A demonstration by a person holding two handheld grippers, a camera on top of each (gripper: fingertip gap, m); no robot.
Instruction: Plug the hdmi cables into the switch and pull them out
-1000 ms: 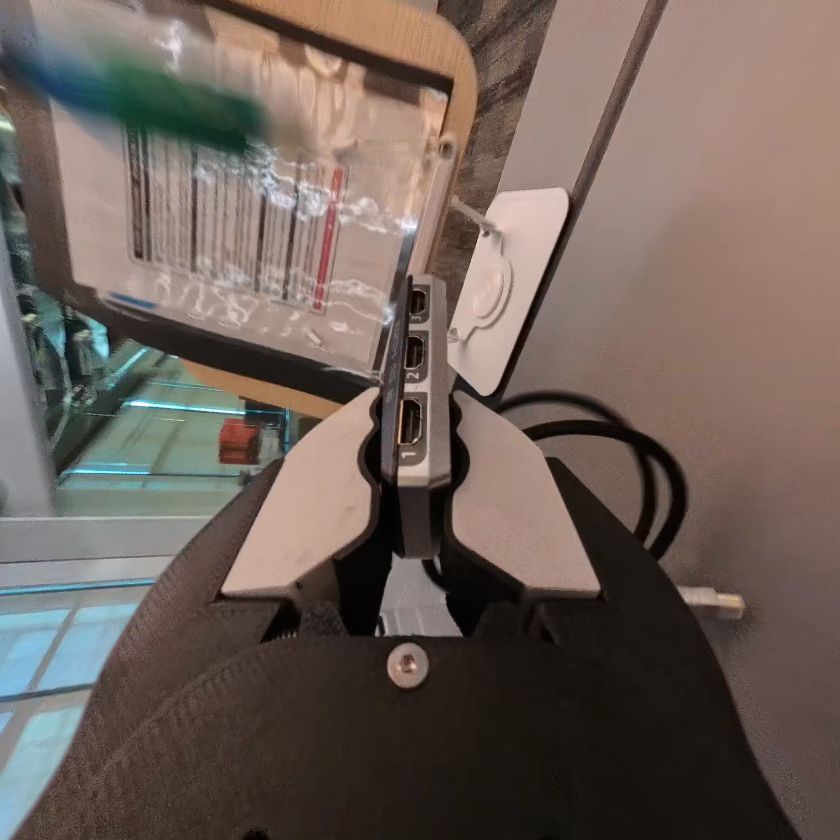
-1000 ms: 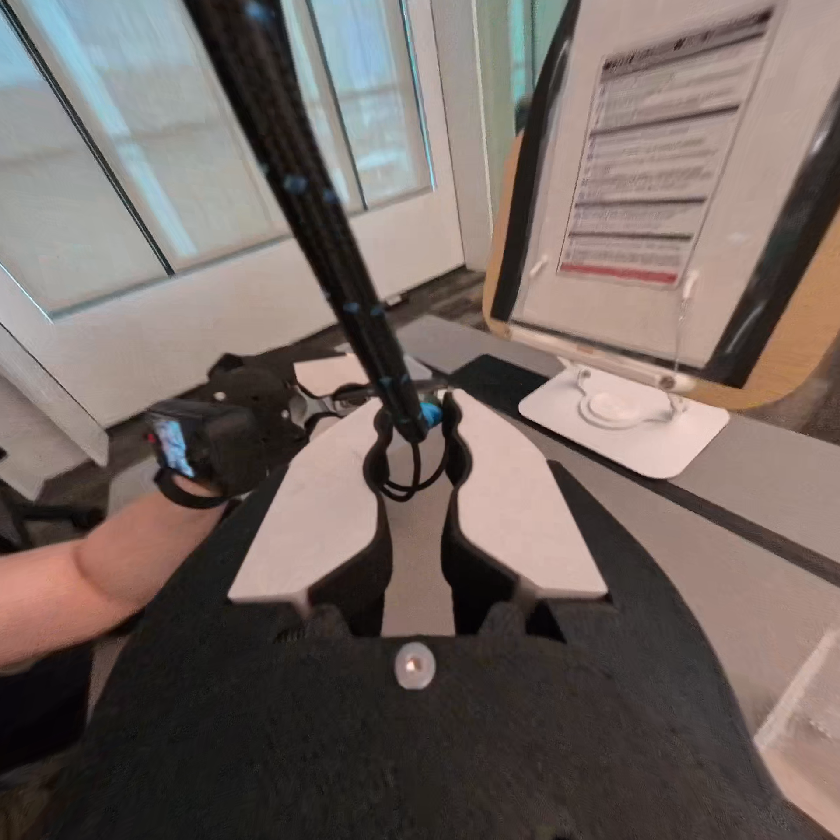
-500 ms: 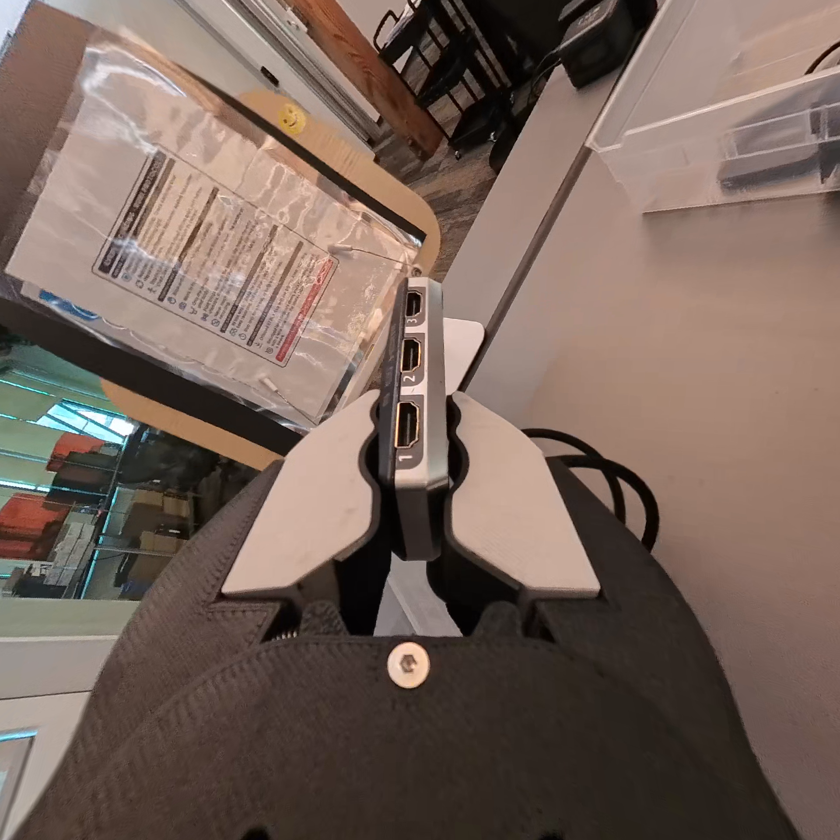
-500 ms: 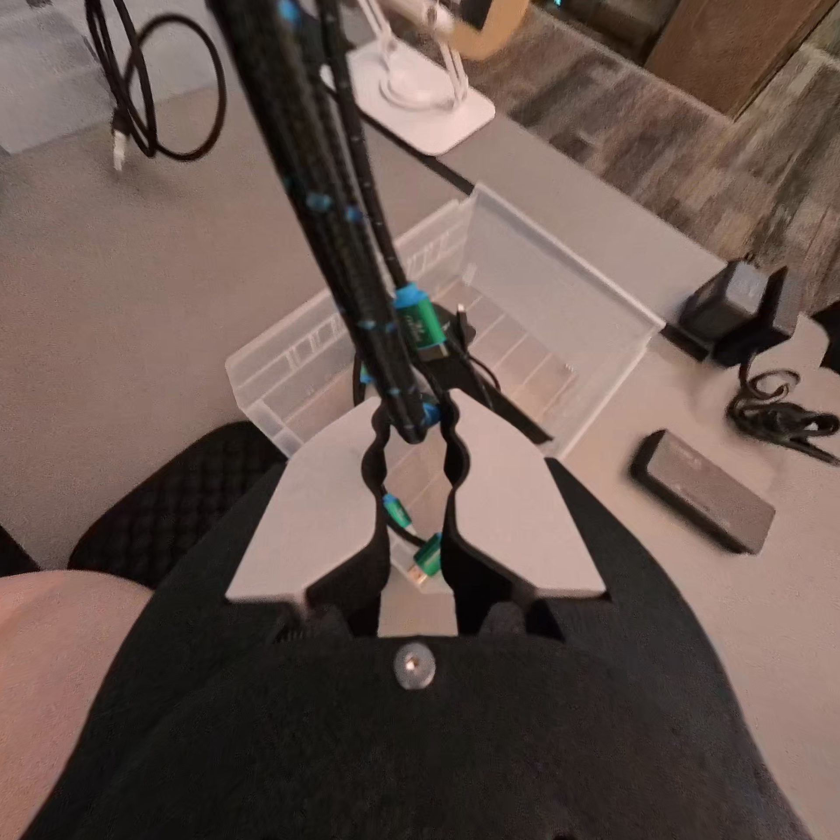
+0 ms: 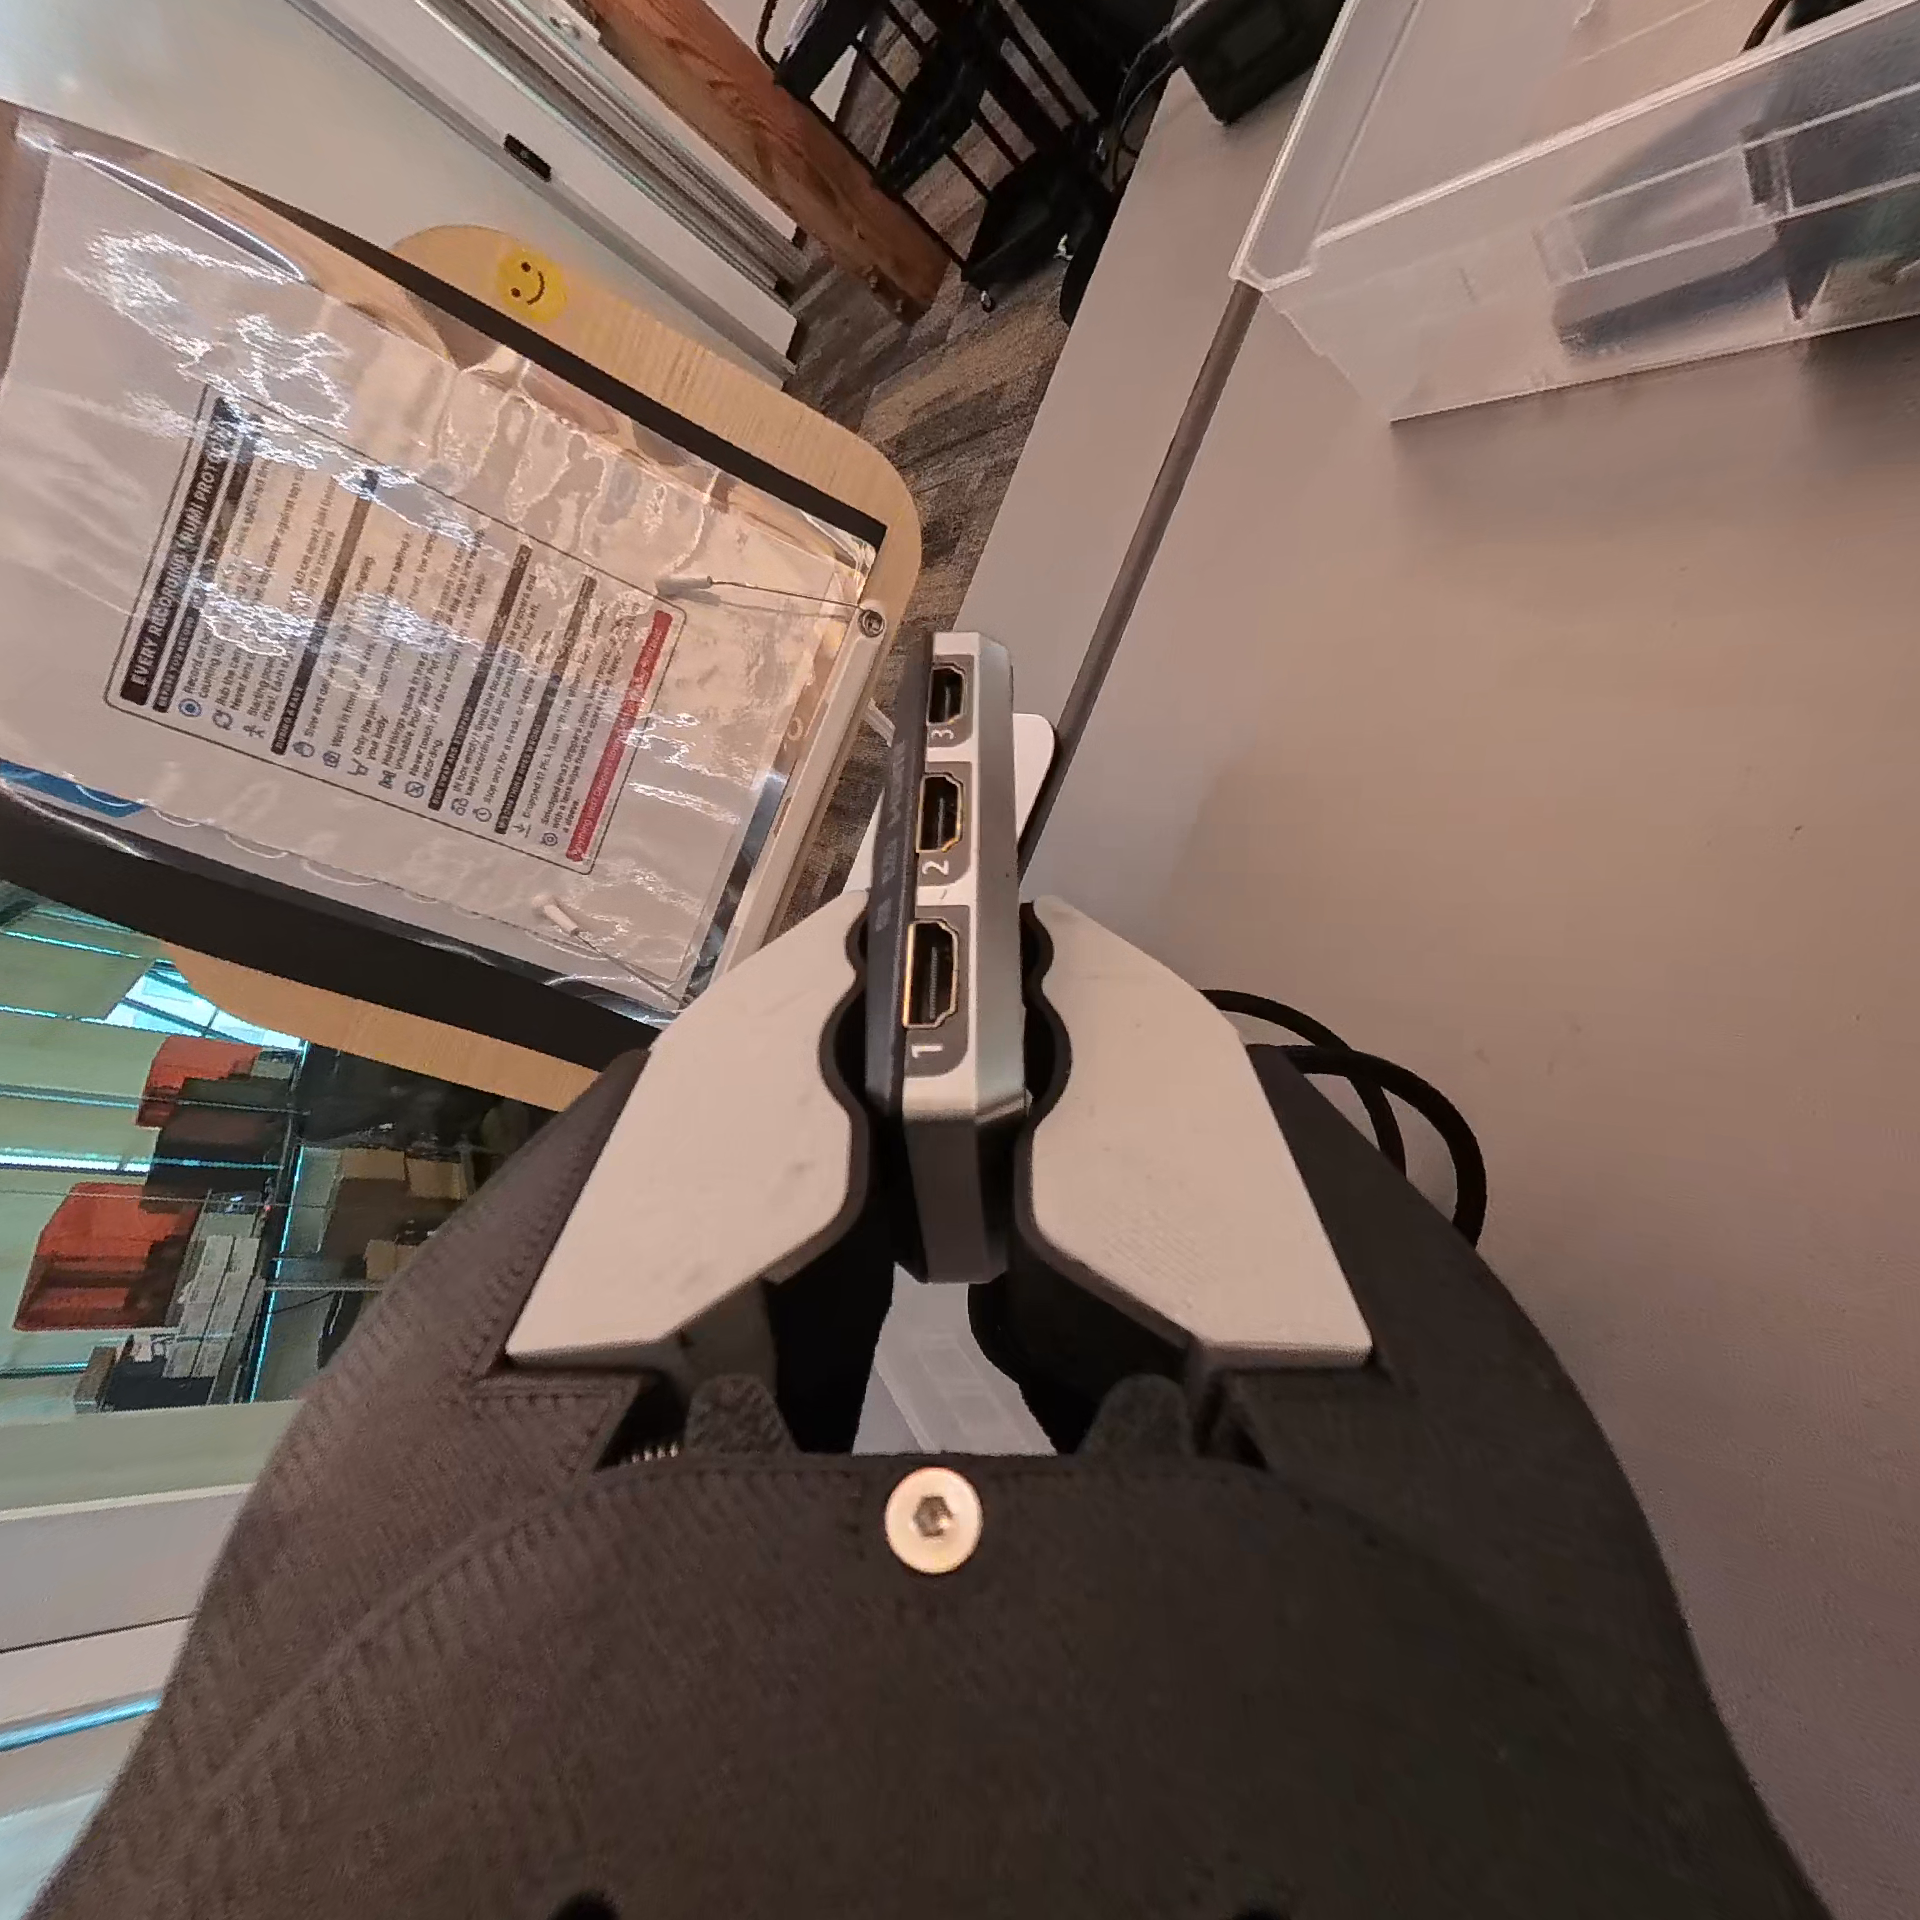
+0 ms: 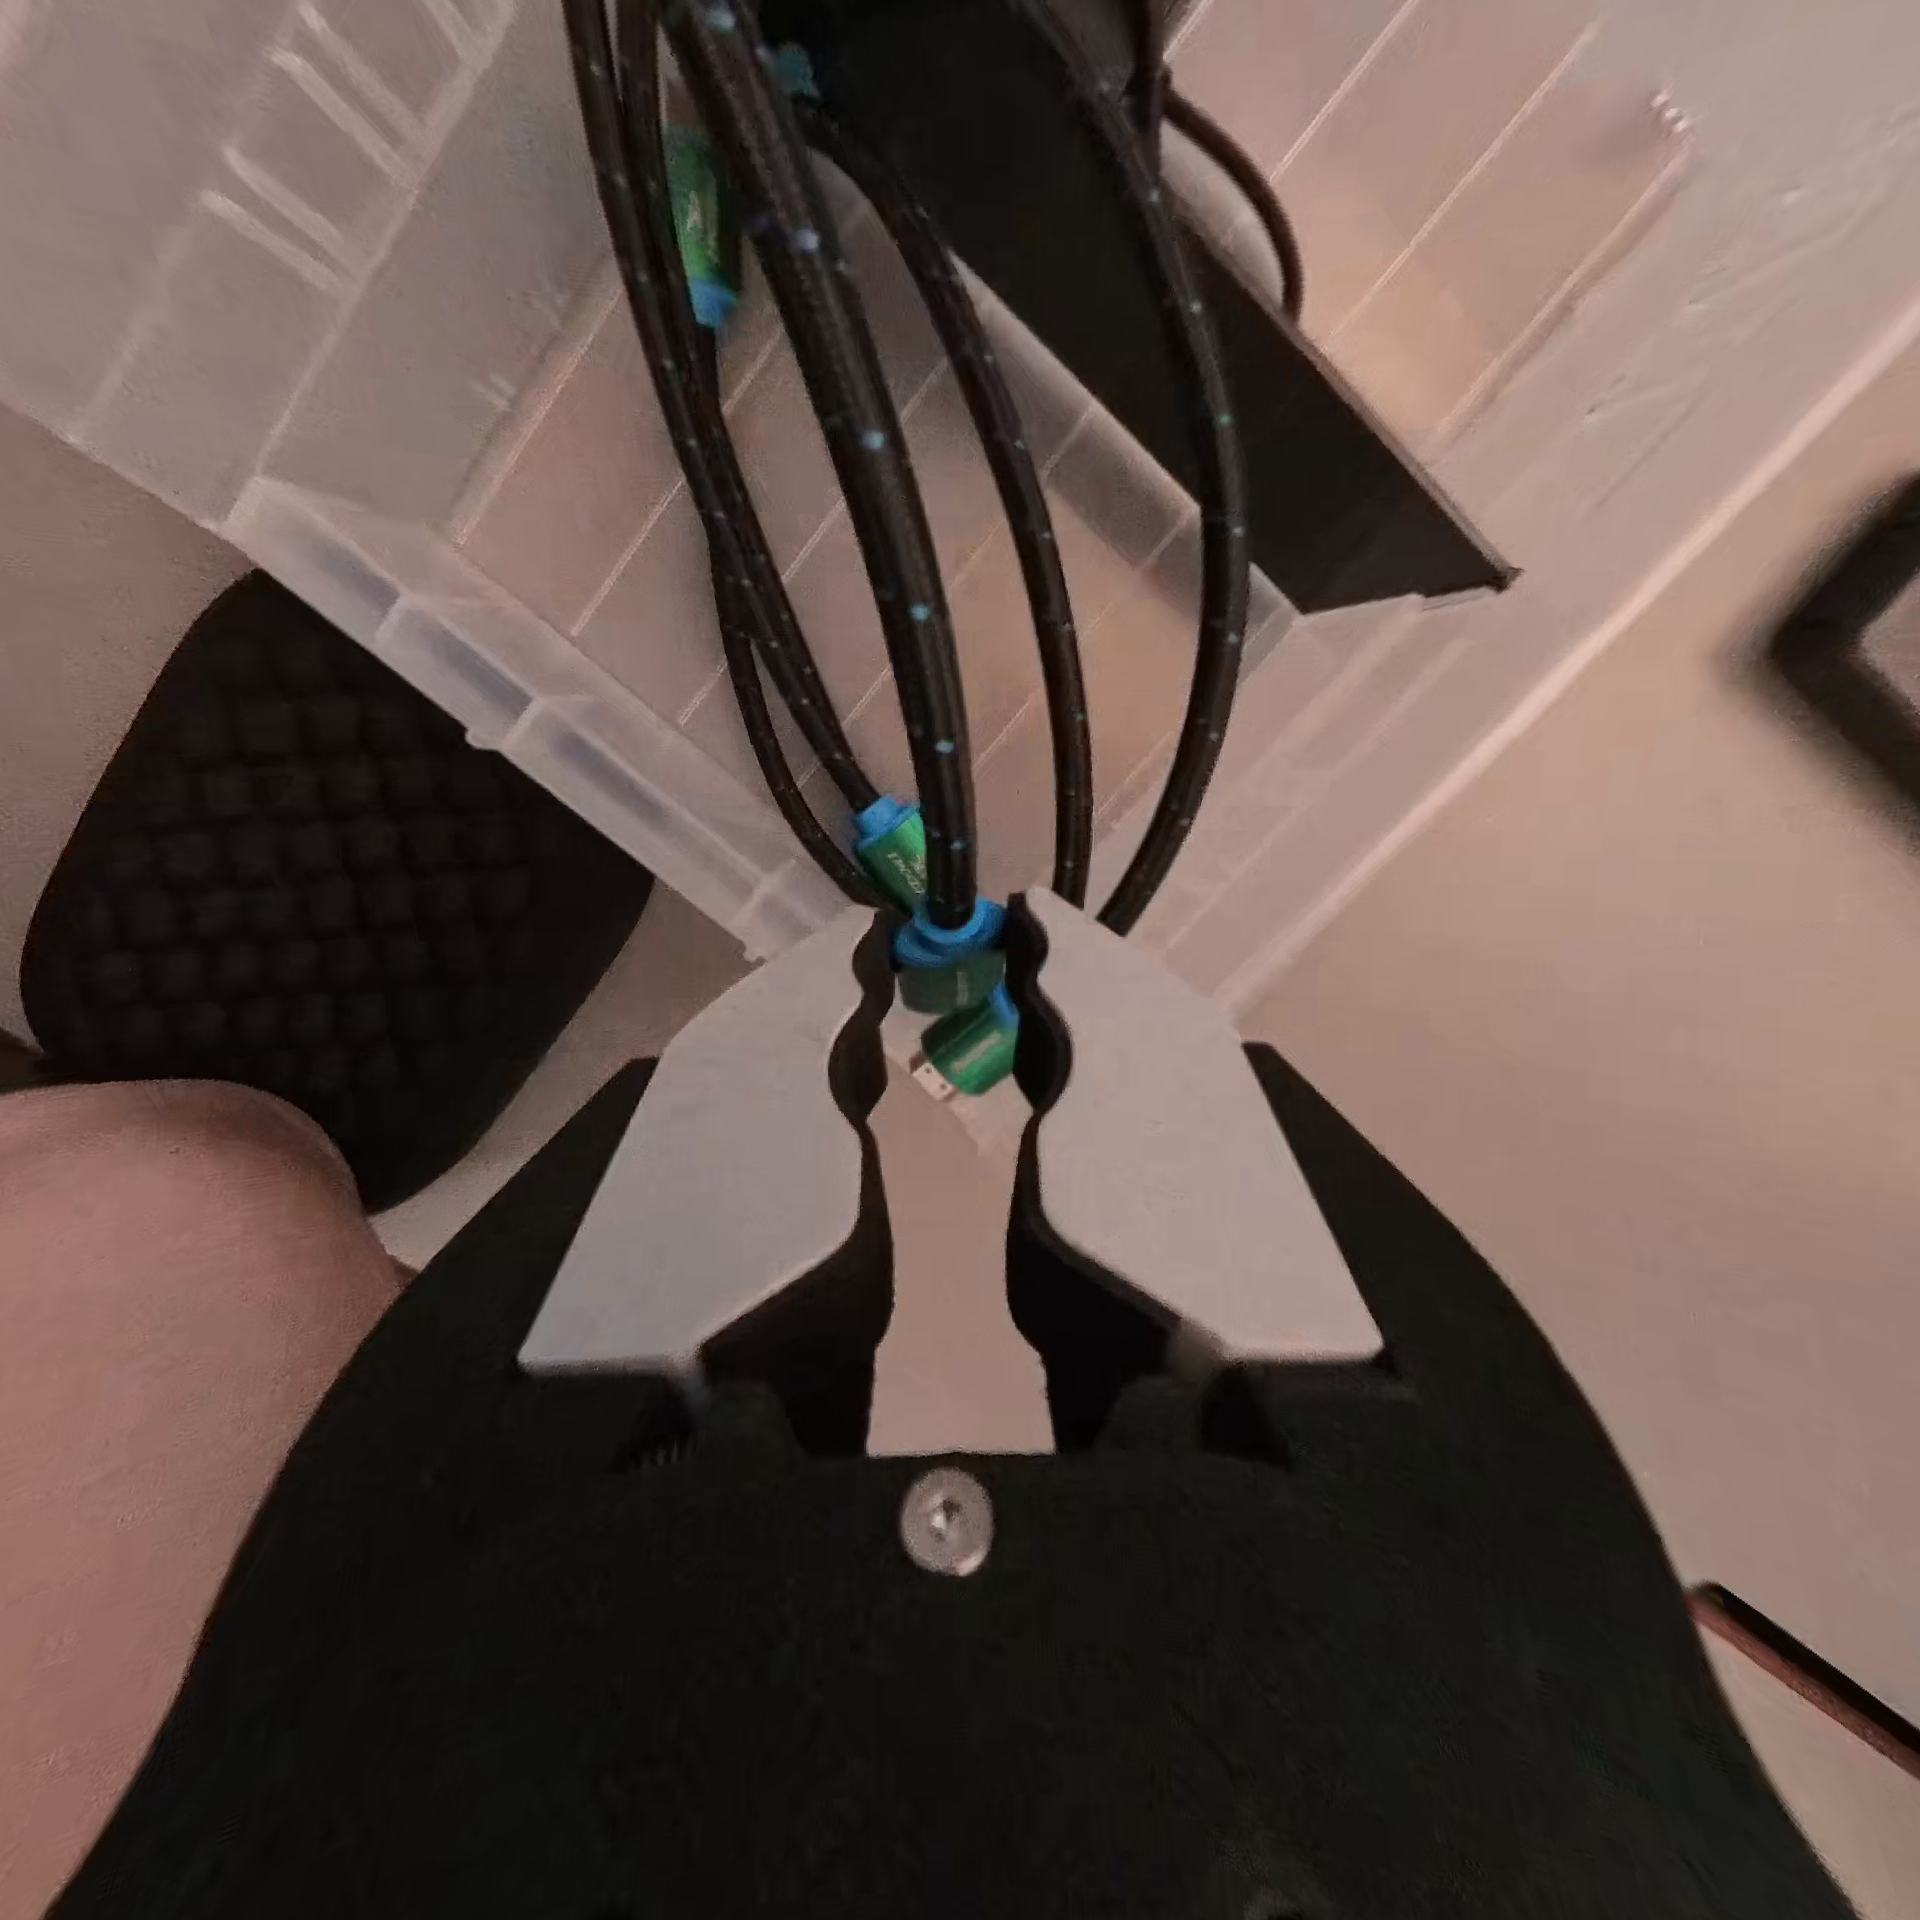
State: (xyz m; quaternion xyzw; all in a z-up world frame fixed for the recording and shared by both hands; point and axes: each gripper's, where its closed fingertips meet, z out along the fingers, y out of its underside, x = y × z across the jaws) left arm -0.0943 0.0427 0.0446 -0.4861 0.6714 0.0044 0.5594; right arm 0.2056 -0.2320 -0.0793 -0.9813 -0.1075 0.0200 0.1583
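Observation:
My left gripper [image 5: 940, 925] is shut on the dark grey HDMI switch [image 5: 951, 935], held on edge above the table. Its three gold-lined ports face the camera and all are empty. My right gripper [image 6: 951, 914] is shut on the green-and-blue plug [image 6: 951, 961] of a black braided HDMI cable [image 6: 904, 582]. Several loops of the braided cables hang from it over a clear plastic bin [image 6: 499, 540]. Other green plugs [image 6: 701, 229] dangle among the loops, and one [image 6: 966, 1060] shows between the fingers below the held plug.
A laminated sheet on a wooden board [image 5: 416, 623] stands on a white stand left of the switch. A black cable coil [image 5: 1382, 1122] lies on the grey table. A clear box [image 5: 1600, 208] sits at top right. A dark flat device [image 6: 1226, 343] lies in the bin. A person's forearm [image 6: 156, 1351] is at left.
My right gripper has dropped closer to the clear bin with the cable bundle, and the view has tilted down. My left gripper has held the switch nearly still, turning slightly.

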